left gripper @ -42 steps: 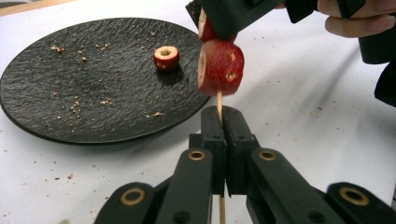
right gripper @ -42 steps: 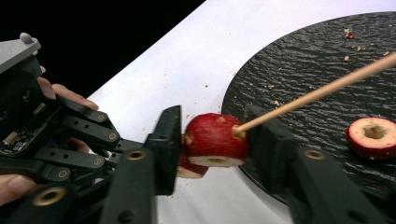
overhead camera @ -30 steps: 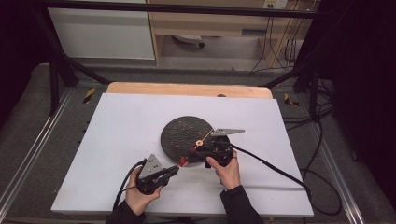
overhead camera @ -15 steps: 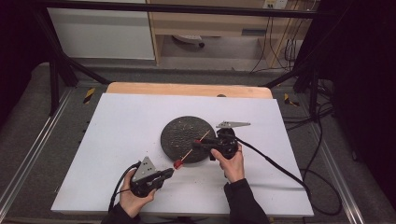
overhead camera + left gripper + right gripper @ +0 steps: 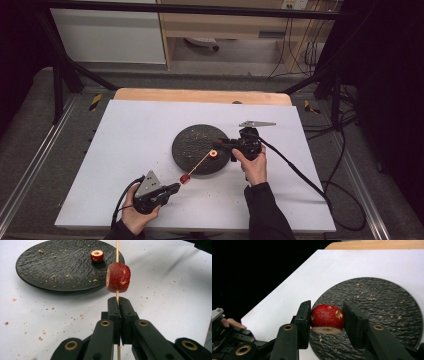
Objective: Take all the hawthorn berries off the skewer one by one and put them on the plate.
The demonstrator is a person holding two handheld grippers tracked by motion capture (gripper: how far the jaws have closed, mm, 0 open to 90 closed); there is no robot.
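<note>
Two red fruit pieces are being handled at once here. In the left gripper view, the left tongs [image 5: 117, 305] are clenching a thin wooden skewer [image 5: 117, 251] just below centre of the frame, with one cored red fruit piece [image 5: 118, 277] sitting threaded on the stick right above the jaw tips. In the high view the same skewer [image 5: 199, 163] is slanting from the left tongs [image 5: 173, 187], at lower centre, up toward the near edge of the plate, its fruit piece [image 5: 184, 178] hanging over the white worktop [image 5: 125, 145].

The right tongs [image 5: 325, 322] are gripping a second red fruit piece [image 5: 327, 318] at the middle of the right gripper view, cut face turned down, both pads pressing its sides, above the near rim of the black textured plate [image 5: 387, 310]. In the high view the right tongs [image 5: 222, 145] are lying at the plate's right edge, slightly right of centre, with that fruit piece [image 5: 213, 153] over the plate [image 5: 195, 142].

Crumbs are scattered over the plate and the worktop around it.
</note>
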